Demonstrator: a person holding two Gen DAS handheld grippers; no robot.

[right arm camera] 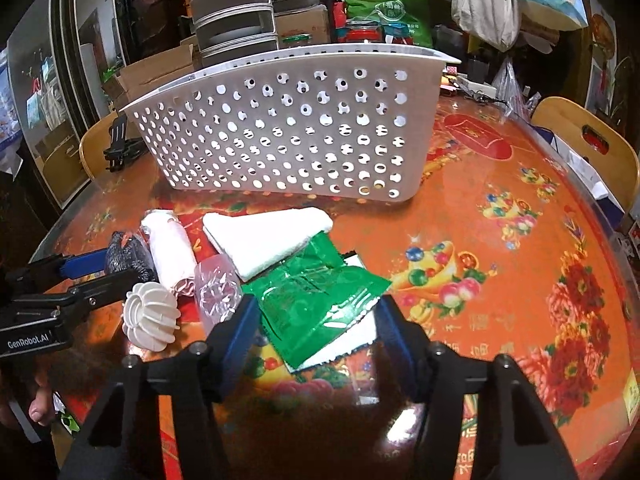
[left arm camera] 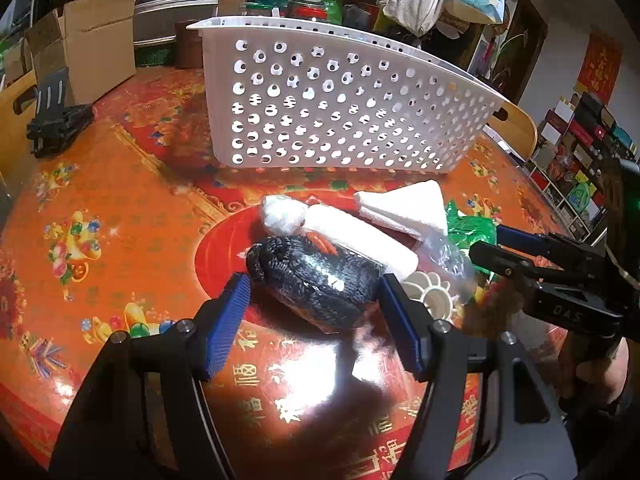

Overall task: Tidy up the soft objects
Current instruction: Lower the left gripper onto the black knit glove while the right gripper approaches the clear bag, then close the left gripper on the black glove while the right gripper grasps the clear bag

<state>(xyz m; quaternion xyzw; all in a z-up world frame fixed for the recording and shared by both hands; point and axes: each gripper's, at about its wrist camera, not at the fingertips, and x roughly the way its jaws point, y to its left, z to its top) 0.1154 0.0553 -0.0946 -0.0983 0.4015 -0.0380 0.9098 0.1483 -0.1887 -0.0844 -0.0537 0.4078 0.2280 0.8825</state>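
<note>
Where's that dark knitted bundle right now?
In the left wrist view, the dark knitted bundle lies on the table between the open fingers of the left gripper, with the rolled white cloth just behind it.

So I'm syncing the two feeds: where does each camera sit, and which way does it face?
Left wrist: on the left gripper, facing the black knit bundle and white basket; the right gripper shows too.
Right wrist: on the right gripper, over the green packet; the left gripper shows.
Shared: basket, folded white towel.

A cluttered home dining room: wooden chairs (right arm camera: 588, 148) are flanking the festive red-orange tablecloth (right arm camera: 500, 240), cardboard boxes (left arm camera: 92, 44) and hanging bags (right arm camera: 484, 4) crowding behind it.
</note>
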